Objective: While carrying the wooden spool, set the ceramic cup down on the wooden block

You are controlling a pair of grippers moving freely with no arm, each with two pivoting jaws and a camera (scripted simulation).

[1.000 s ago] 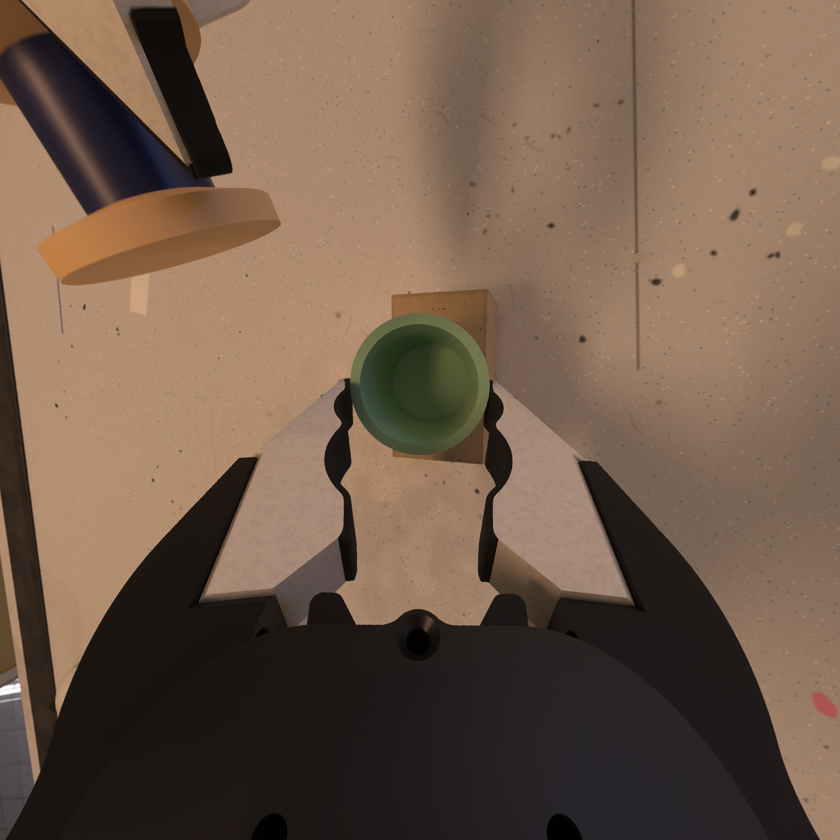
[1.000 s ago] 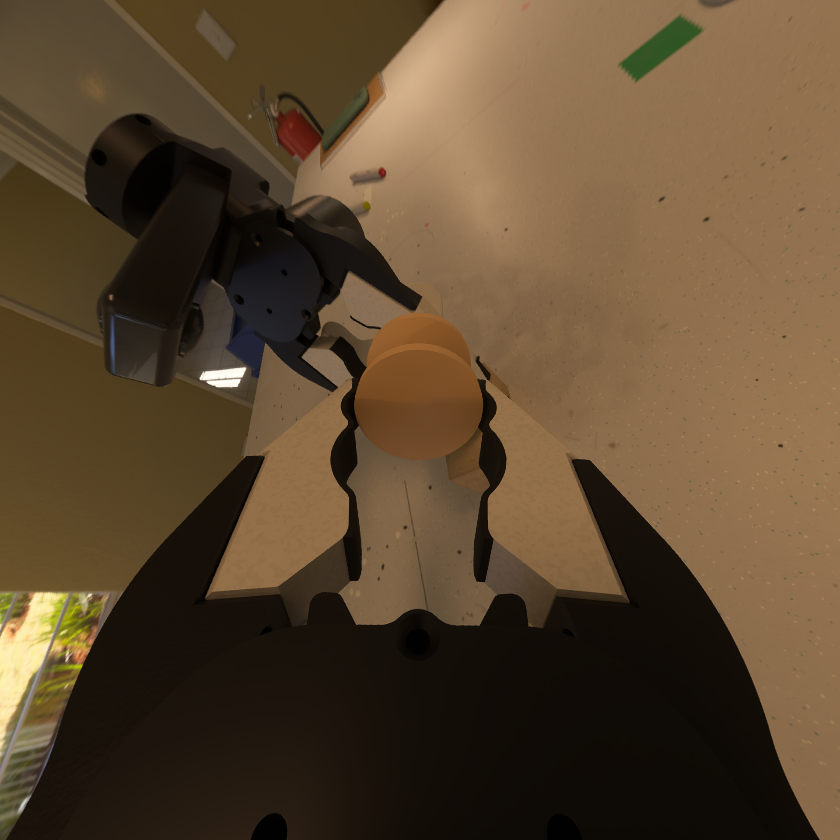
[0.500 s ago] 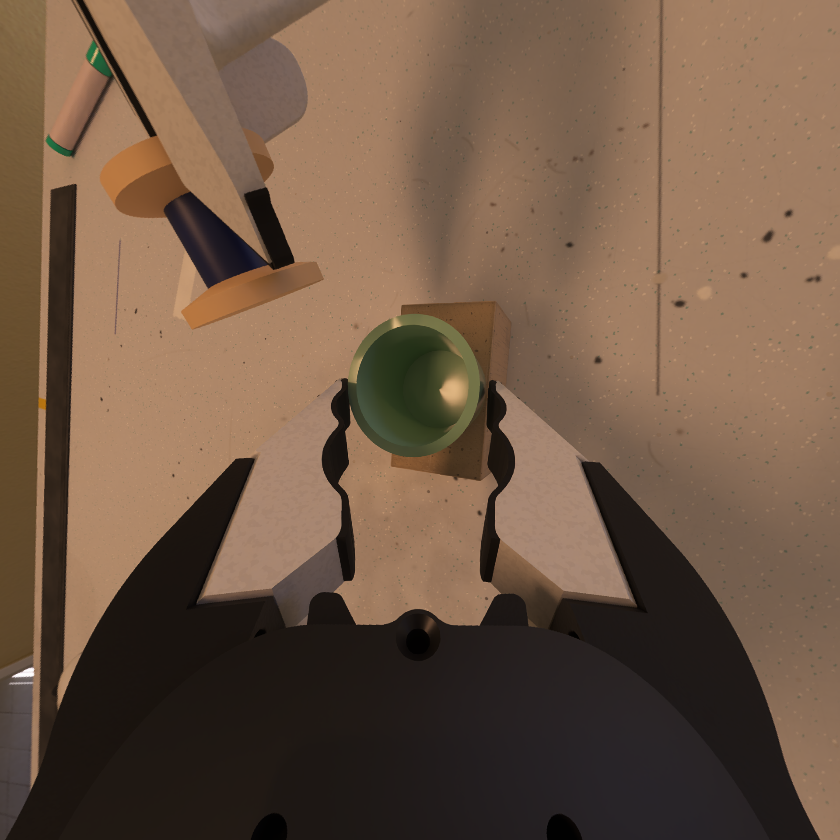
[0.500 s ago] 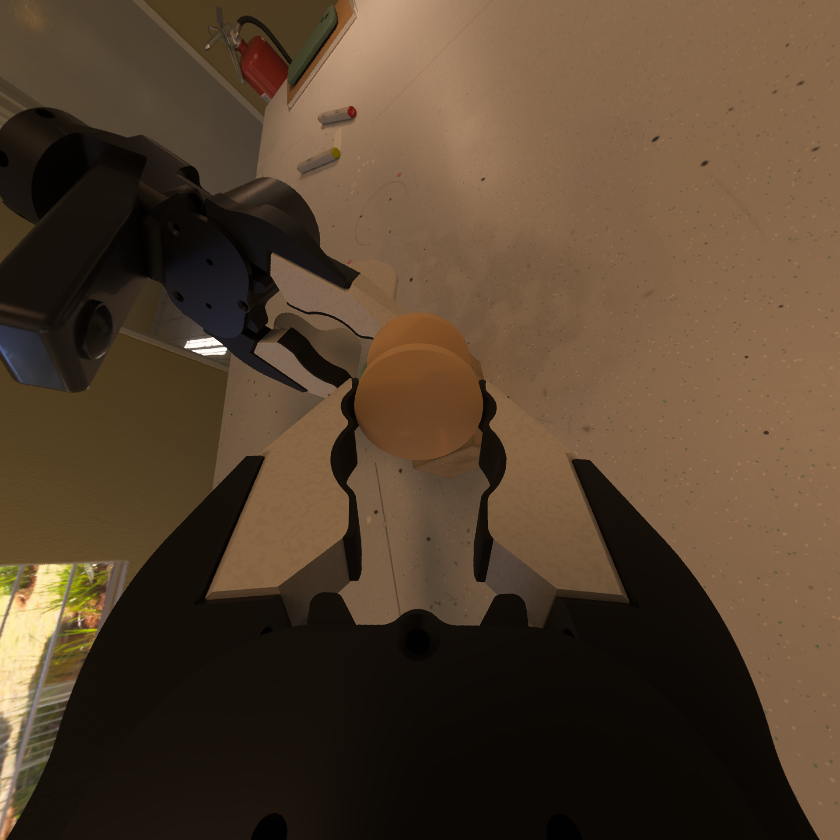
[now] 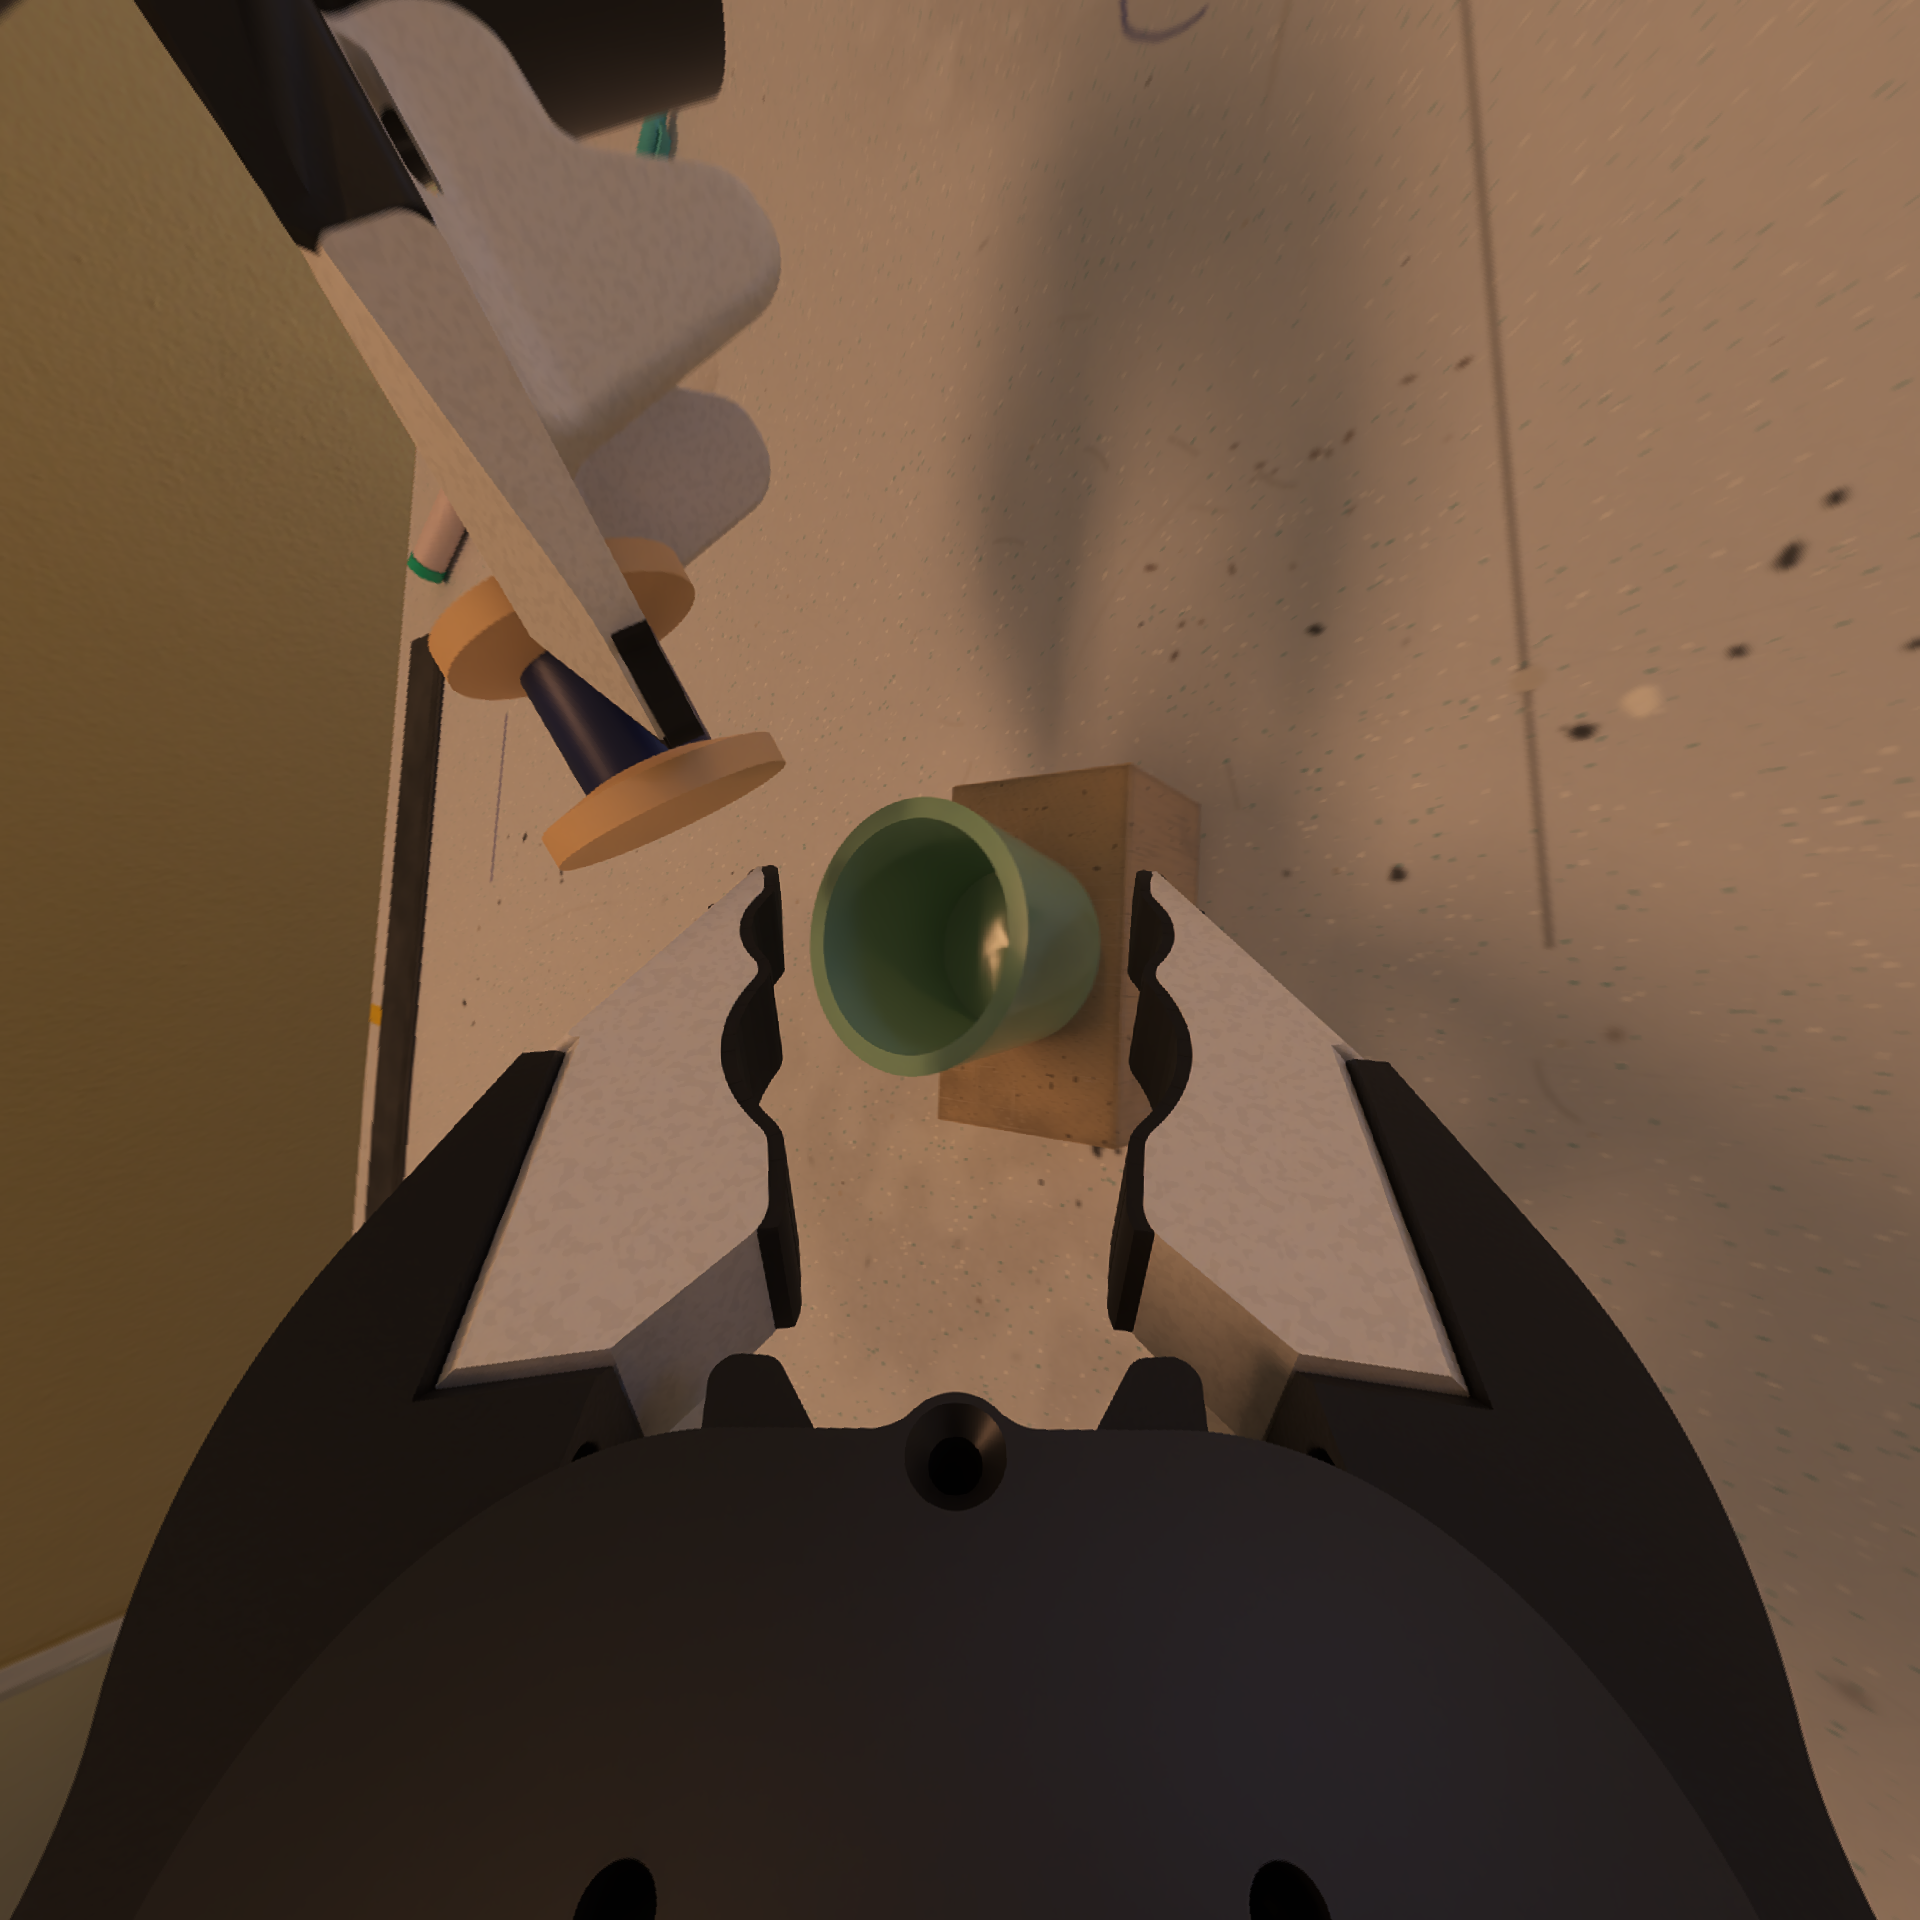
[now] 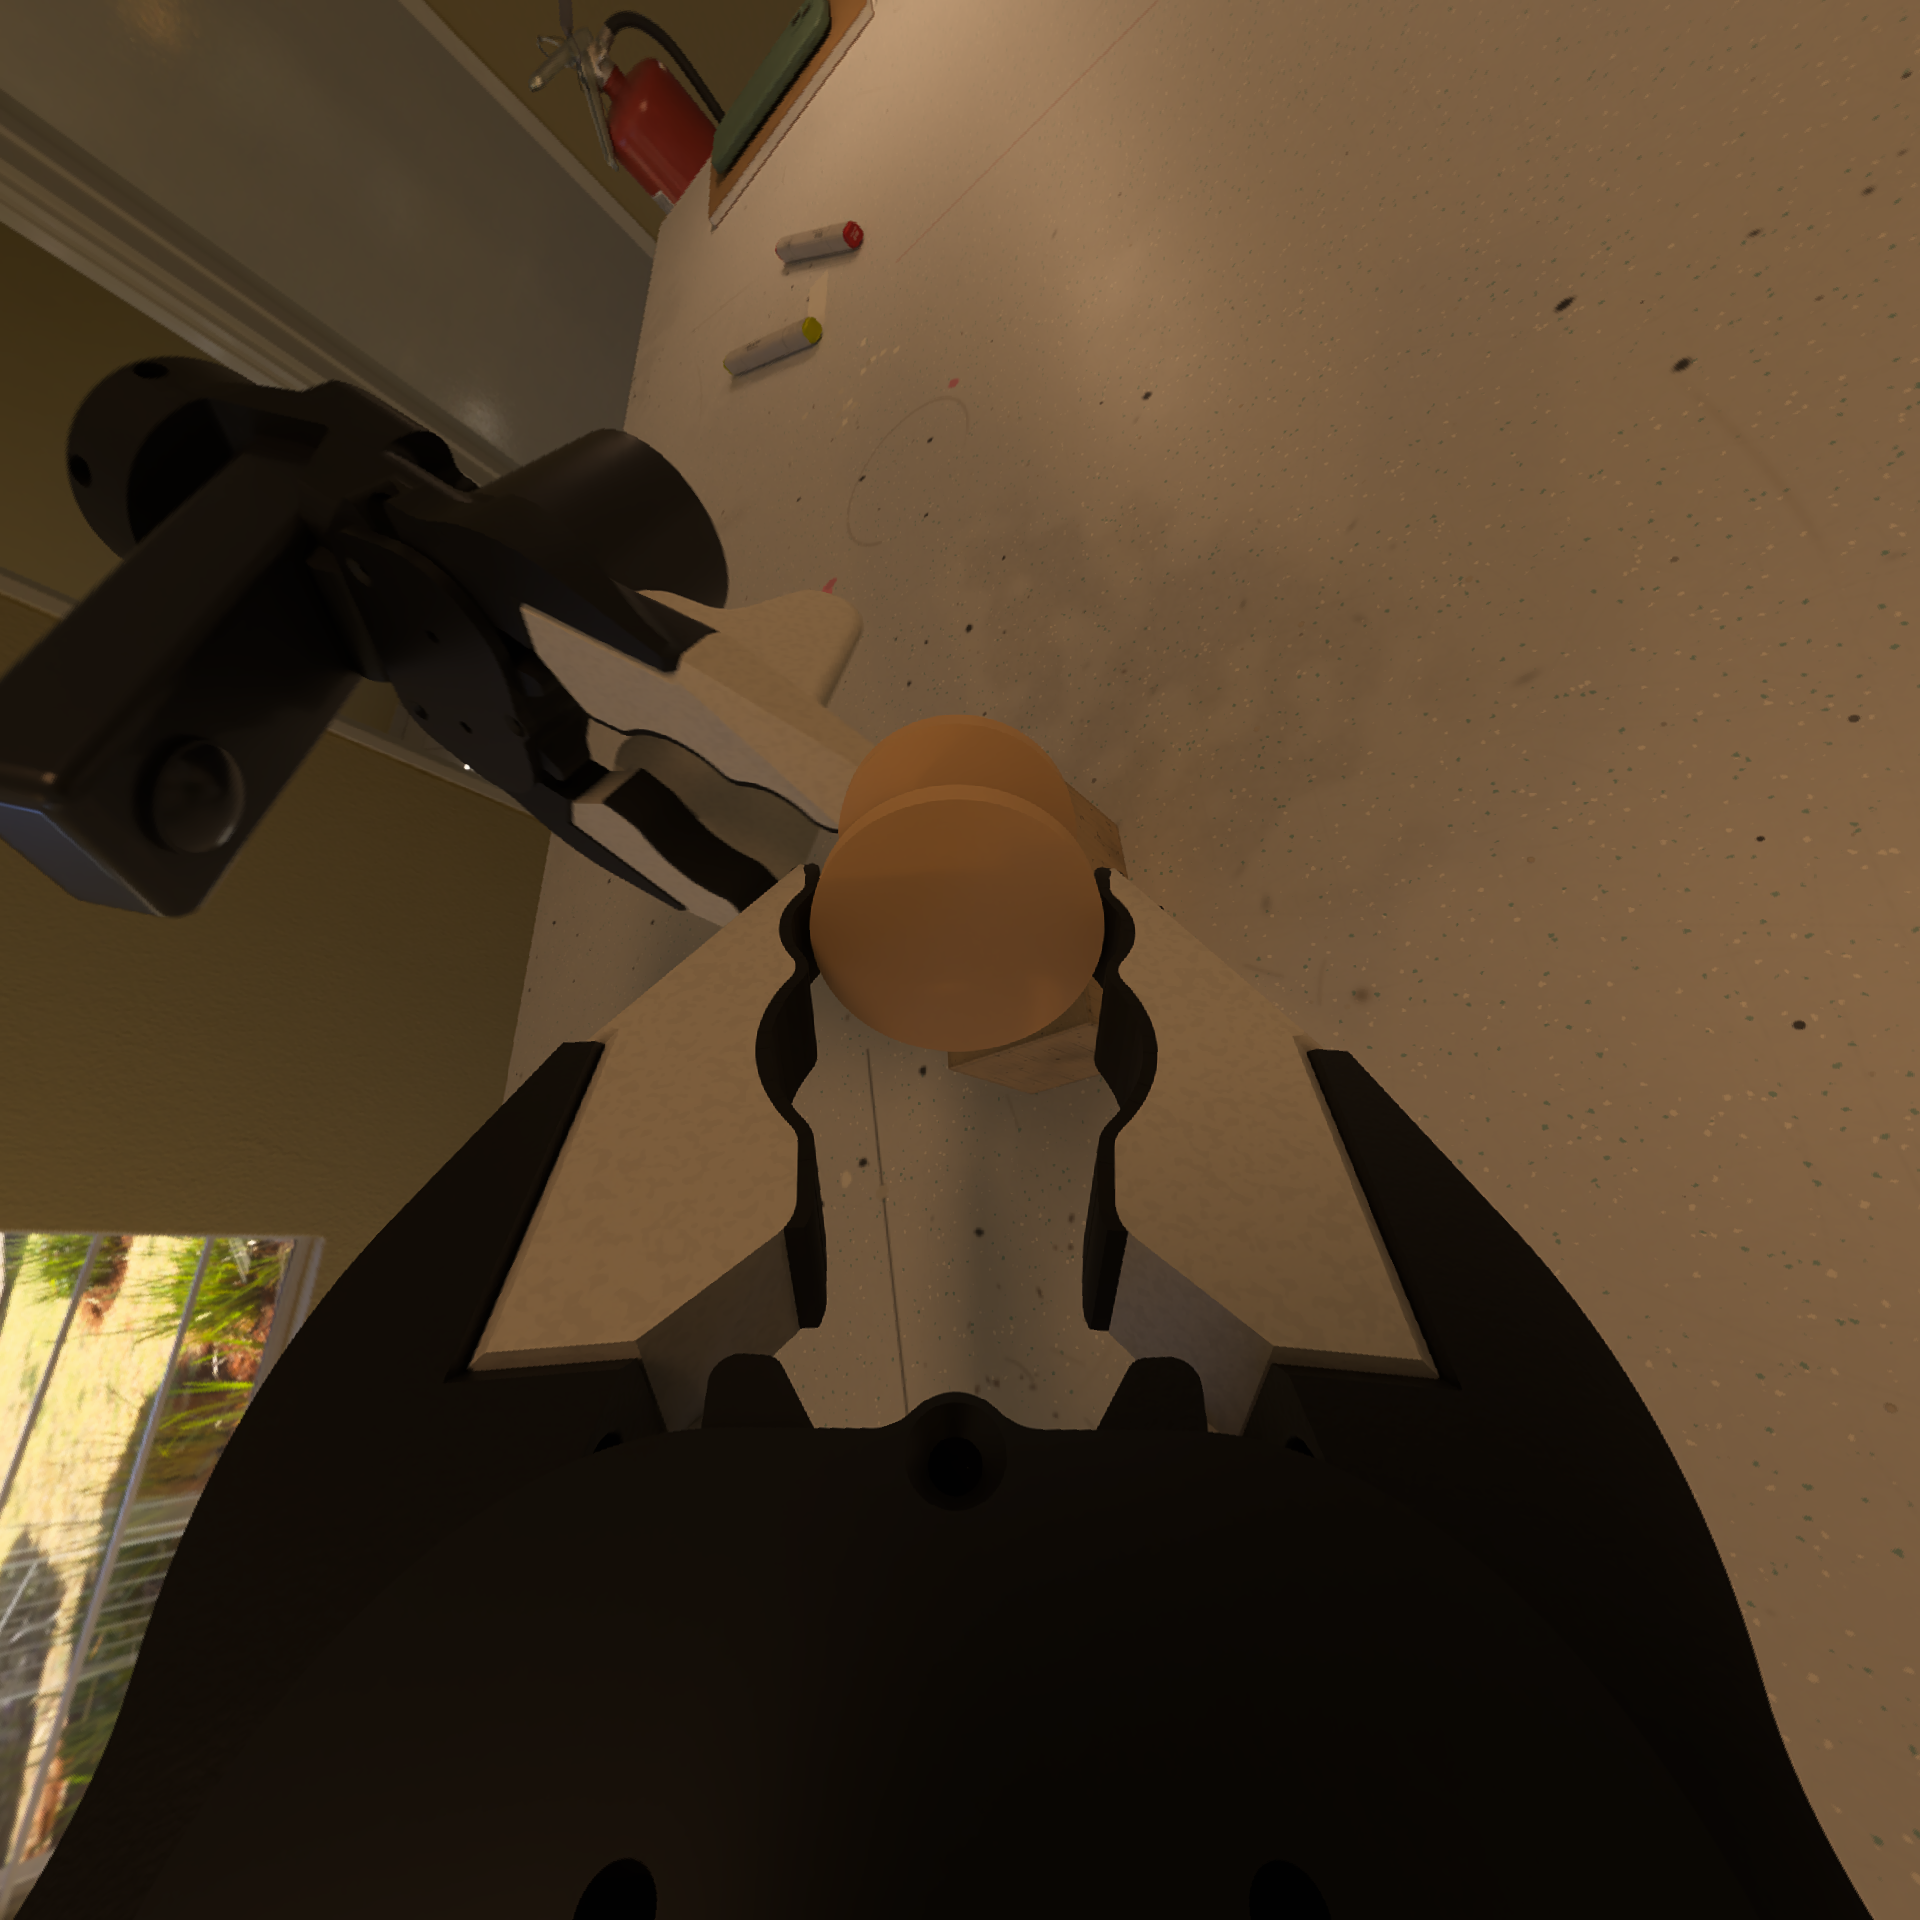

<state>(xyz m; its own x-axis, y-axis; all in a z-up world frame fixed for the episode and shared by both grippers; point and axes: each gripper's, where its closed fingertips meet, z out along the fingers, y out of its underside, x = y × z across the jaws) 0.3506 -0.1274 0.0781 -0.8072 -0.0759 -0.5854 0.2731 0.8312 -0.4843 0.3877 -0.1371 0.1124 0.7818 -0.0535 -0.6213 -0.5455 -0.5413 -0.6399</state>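
The green ceramic cup (image 5: 935, 935) stands on the wooden block (image 5: 1029, 1091) on the table. My left gripper (image 5: 954, 894) is open above it, with a gap between each jaw and the cup. My right gripper (image 6: 954, 894) is shut on the wooden spool (image 6: 956, 935), which has tan flanges and a dark blue core. It holds the spool in the air up and to the left of the cup, as the left wrist view shows (image 5: 665, 800). In the right wrist view the spool hides the cup, and only a corner of the block (image 6: 1039, 1060) shows.
The left gripper (image 6: 769, 852) shows close to the left of the spool. Two markers (image 6: 821, 241) (image 6: 774, 346) lie far off on the table. A fire extinguisher (image 6: 655, 114) hangs on the wall. The table's left edge has a dark strip (image 5: 400, 935).
My left gripper has opened, let go of the cup on the block and drawn back from it. The right gripper with the spool now sits farther off in the left wrist view.
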